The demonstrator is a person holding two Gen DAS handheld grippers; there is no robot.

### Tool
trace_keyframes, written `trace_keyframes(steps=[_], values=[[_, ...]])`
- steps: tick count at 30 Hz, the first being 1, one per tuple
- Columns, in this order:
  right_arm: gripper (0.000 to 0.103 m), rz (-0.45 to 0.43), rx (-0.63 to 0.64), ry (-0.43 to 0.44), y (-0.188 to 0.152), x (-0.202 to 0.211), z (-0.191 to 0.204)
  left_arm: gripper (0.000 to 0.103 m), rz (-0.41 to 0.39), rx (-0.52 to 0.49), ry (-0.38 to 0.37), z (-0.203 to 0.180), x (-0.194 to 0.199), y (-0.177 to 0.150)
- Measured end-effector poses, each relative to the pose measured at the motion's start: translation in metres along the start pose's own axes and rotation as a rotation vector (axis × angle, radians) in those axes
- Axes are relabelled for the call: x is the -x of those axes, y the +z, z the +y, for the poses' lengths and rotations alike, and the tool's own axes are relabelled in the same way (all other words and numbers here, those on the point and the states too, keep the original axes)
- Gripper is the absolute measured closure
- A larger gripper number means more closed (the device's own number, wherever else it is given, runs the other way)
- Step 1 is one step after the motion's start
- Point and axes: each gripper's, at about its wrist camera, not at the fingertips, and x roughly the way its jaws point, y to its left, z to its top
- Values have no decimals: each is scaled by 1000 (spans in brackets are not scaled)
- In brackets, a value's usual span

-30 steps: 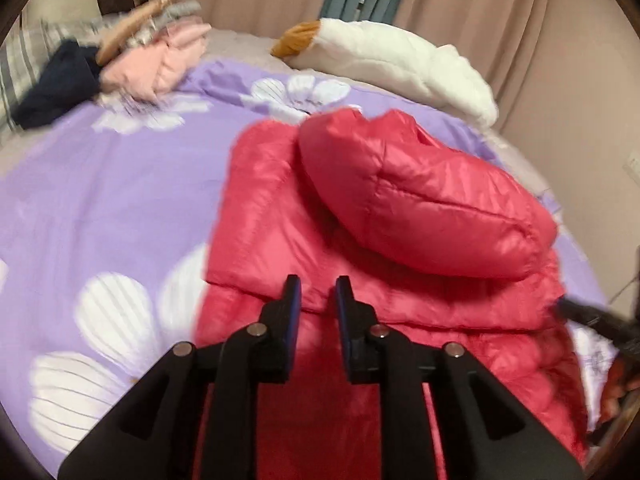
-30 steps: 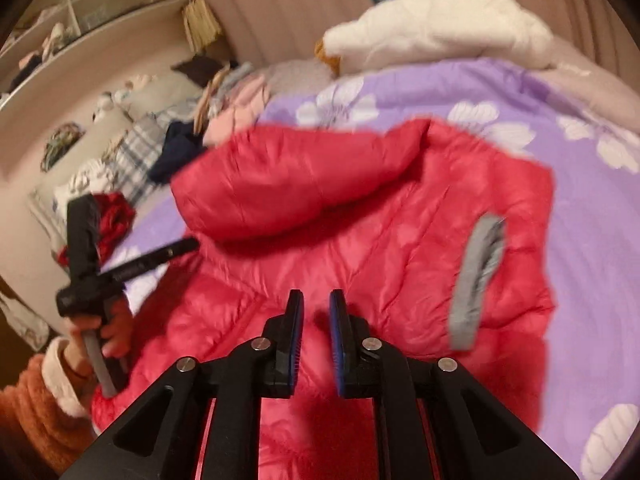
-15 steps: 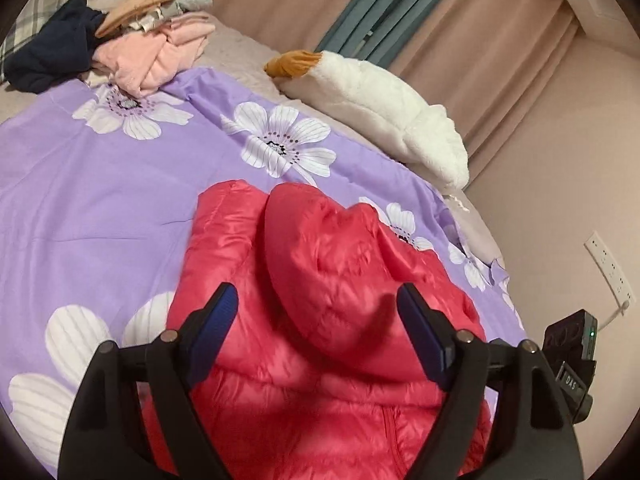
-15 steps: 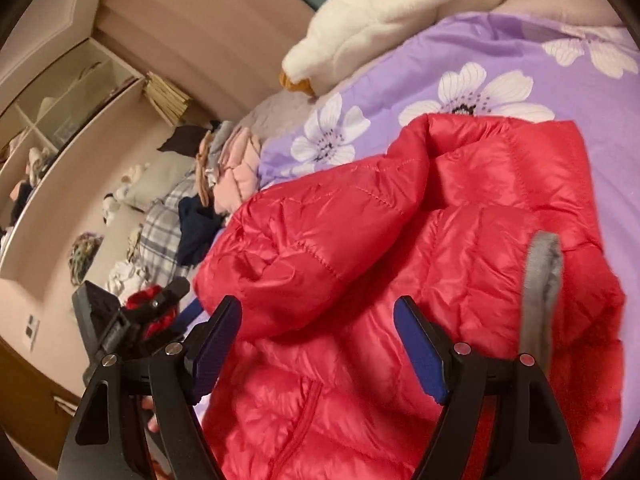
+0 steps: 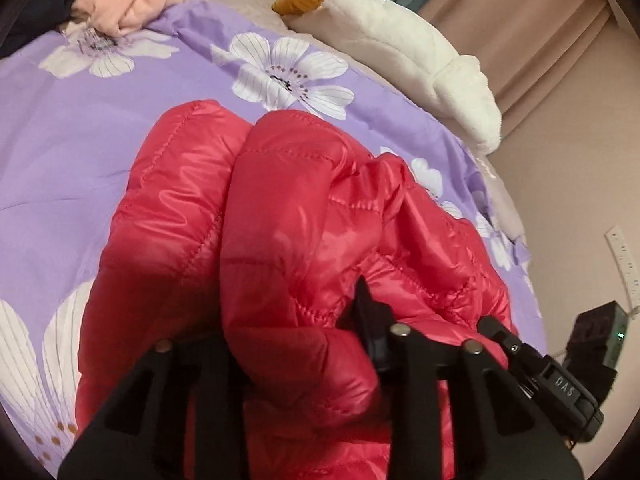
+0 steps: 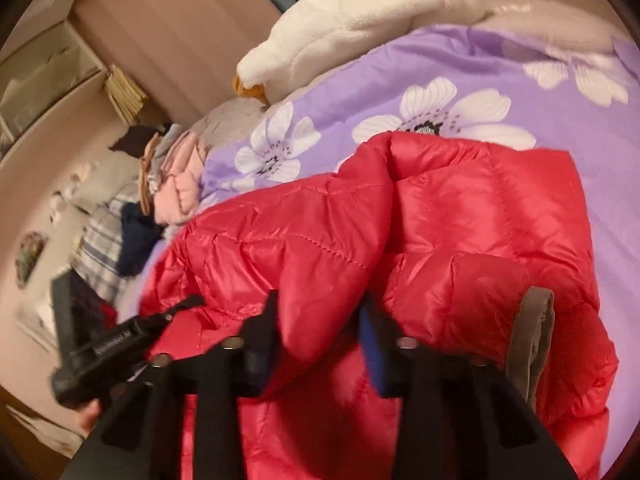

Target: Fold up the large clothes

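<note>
1. Bedspread [image 5: 60, 152], purple with large white flowers, covers the bed and fills most of both views.
2. Red puffer jacket [image 5: 280, 208] lies on the bedspread near the bed's close edge, its quilted upper part bunched and raised toward both cameras; a grey-brown cuff [image 6: 530, 332] shows on its right side in the right wrist view.
3. White plush toy [image 5: 400, 44] with an orange beak lies along the far edge of the bed, well apart from the jacket.
4. Pile of clothes [image 6: 180, 184], pink, plaid and dark, sits at the far left corner of the bed.
5. Left gripper [image 5: 296, 344]: jaws closing, a thick fold of red jacket bulging between them, pads pressing into it.
6. Right gripper [image 6: 318, 320]: jaws closing, a fold of the same jacket pinched between them.
</note>
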Motion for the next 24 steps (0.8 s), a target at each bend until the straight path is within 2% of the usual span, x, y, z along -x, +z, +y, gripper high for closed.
trace_keyframes(steps=[1, 4, 8, 10, 12, 14, 16, 18, 21, 24], values=[[86, -3, 3, -2, 0, -1, 2, 77, -16, -16, 19, -3, 1, -2], [90, -28, -10, 10, -3, 2, 3, 82, -39, -68, 76, -9, 3, -7], [91, -61, -2, 18, 1, 16, 8, 88, -67, -120, 84, -18, 17, -13], [91, -88, 23, 9, 3, 30, 14, 89, -91, -178, 102, -28, 26, -20], [91, -99, 61, -20, 2, 40, 21, 89, -108, -250, 129, -44, 34, -31], [91, -91, 114, -81, -2, 49, 27, 90, -111, -280, 126, -51, 42, -45], [91, -85, 183, -163, -11, 52, 30, 89, -70, -268, 99, -50, 46, -60], [91, -63, 213, -236, -21, 45, 23, 87, -28, -265, 107, -46, 42, -74], [91, 6, 162, -226, -36, 26, 2, 84, -5, -274, 171, -37, 26, -91], [91, 1, 230, -269, -41, 24, 7, 84, -7, -280, 183, -37, 34, -94]])
